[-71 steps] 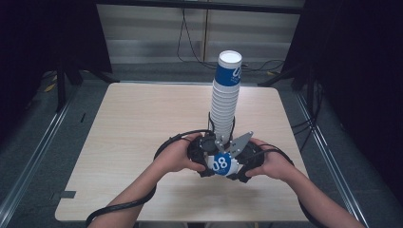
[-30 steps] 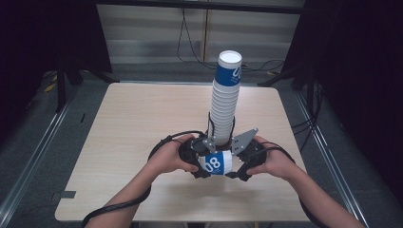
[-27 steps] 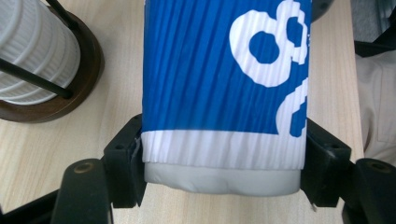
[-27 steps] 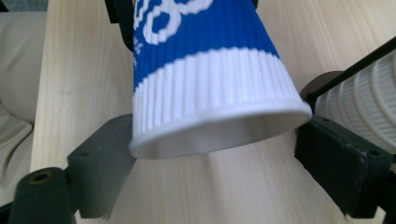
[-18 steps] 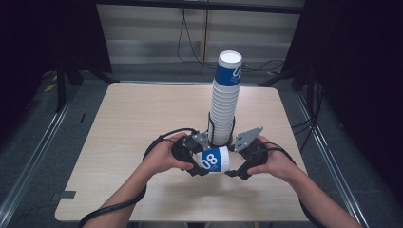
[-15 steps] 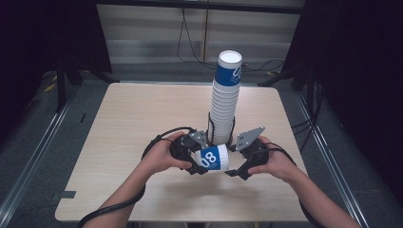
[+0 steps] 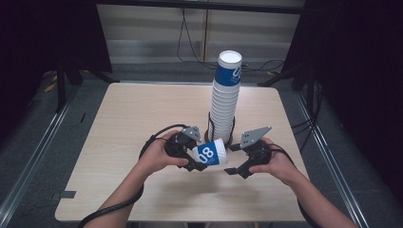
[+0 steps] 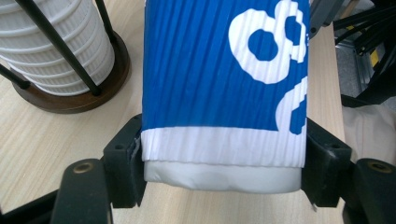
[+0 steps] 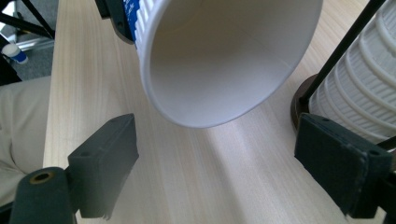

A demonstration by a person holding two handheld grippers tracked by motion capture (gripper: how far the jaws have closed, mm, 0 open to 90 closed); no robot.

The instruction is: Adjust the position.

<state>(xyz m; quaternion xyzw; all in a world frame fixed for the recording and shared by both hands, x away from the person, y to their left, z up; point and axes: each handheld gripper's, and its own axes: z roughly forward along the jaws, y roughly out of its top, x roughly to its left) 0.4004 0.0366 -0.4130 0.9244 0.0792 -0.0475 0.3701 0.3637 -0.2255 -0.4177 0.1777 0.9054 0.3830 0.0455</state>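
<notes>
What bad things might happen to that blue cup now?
1. The left tool pinches the blue cup near its closed bottom end, and the paper wall there already looks a bit dented, so more squeeze might crush it.
2. The cup lies sideways, held at one end only; its open mouth faces the open right tool, so a bump could knock it loose.
3. The tall cup stack stands close behind; a swing might tip it.

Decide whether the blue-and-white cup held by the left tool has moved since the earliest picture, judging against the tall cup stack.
Yes. The cup, clamped in the left tool, has shifted left and slightly toward the person, away from the fixed cup stack.
</notes>
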